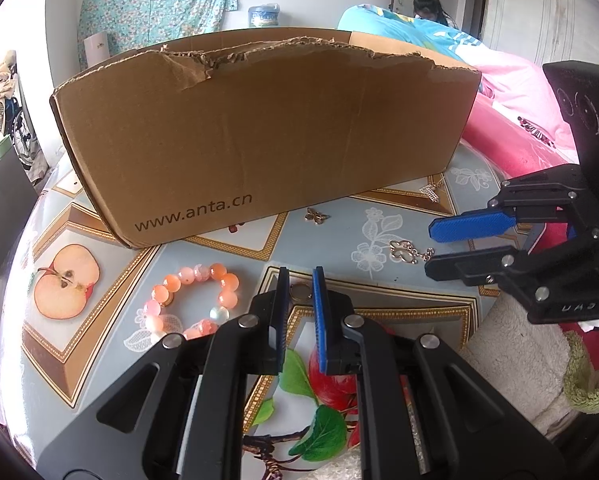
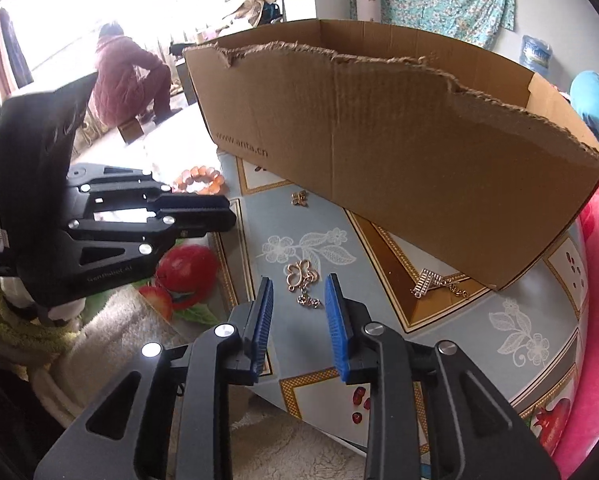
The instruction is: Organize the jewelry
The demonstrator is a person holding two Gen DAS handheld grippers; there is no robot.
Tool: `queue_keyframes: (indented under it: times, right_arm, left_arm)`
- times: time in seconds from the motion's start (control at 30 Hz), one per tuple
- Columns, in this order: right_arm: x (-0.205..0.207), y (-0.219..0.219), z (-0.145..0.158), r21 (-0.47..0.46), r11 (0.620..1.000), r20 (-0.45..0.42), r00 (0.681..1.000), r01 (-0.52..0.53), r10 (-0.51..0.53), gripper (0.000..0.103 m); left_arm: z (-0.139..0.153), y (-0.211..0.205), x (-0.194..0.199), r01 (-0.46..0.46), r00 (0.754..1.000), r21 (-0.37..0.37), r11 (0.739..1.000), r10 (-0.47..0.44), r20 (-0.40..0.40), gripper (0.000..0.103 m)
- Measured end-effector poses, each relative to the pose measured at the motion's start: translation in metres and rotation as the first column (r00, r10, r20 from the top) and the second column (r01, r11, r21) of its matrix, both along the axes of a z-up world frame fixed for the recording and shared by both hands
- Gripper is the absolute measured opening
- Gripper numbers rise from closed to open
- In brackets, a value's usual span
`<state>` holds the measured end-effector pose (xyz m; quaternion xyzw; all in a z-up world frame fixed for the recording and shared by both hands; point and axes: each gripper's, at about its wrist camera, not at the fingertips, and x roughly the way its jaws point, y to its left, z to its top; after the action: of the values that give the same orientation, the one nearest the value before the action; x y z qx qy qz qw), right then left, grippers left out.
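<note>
Nothing looks sorted yet. The torn brown cardboard box fills the upper middle of both views, its inside hidden from here, so whether any jewelry is in it I cannot tell. On the patterned tablecloth, four pieces lie loose: an orange beaded bracelet lower left in the left wrist view, a small gold butterfly charm at centre, a silver ladder-shaped pendant right of centre, and a gold clover chain charm. The right gripper hovers parted around that clover charm, pads not pressing. The left gripper is narrowed, with a small ring-like object at its tips; whether it grips it I cannot tell.
</note>
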<state>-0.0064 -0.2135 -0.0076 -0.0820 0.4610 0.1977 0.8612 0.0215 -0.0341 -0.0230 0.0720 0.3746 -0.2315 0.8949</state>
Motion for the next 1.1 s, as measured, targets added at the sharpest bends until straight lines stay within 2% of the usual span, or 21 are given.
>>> queue_keyframes:
  times: [0.03, 0.1, 0.13, 0.33, 0.47, 0.8, 0.93, 1.1]
  right_arm:
    - [-0.001, 0.001, 0.0, -0.003, 1.0, 0.016, 1.0, -0.001, 0.001, 0.027]
    - [0.0, 0.0, 0.0, 0.018, 1.0, 0.007, 1.0, 0.01, -0.01, 0.018]
    - [0.002, -0.002, 0.0, 0.027, 0.999, 0.001, 1.0, 0.019, -0.019, 0.005]
    - [0.009, -0.016, 0.001, 0.139, 0.988, -0.025, 0.997, 0.071, -0.068, 0.003]
    - [0.011, -0.021, 0.009, 0.193, 0.977, -0.008, 0.996, 0.094, -0.094, 0.003]
    - [0.011, -0.028, 0.036, 0.254, 0.962, 0.065, 0.99, 0.105, -0.125, 0.003]
    - [0.01, -0.028, 0.05, 0.262, 0.961, 0.112, 0.986, 0.09, -0.123, 0.003]
    - [0.009, -0.032, 0.075, 0.3, 0.953, 0.19, 0.975, 0.051, -0.112, 0.003]
  left_arm:
    - [0.0, 0.0, 0.0, 0.0, 1.0, 0.0, 1.0, 0.0, -0.001, 0.011]
    - [0.0, 0.0, 0.0, -0.001, 1.0, 0.0, 1.0, 0.001, -0.001, 0.011]
    - [0.0, 0.0, 0.0, -0.002, 1.0, 0.0, 1.0, 0.002, -0.001, 0.011]
    - [0.0, 0.0, 0.001, -0.003, 1.0, -0.001, 1.0, 0.003, 0.0, 0.011]
    - [0.0, 0.001, 0.001, -0.006, 1.0, -0.002, 1.0, 0.006, 0.0, 0.011]
    - [0.003, 0.001, -0.001, -0.01, 1.0, -0.003, 1.0, 0.01, 0.007, 0.011]
    - [0.012, 0.003, -0.005, -0.006, 1.0, -0.013, 1.0, 0.006, 0.023, 0.011]
    - [0.043, 0.015, -0.013, 0.009, 0.998, -0.08, 0.997, -0.004, 0.062, 0.011]
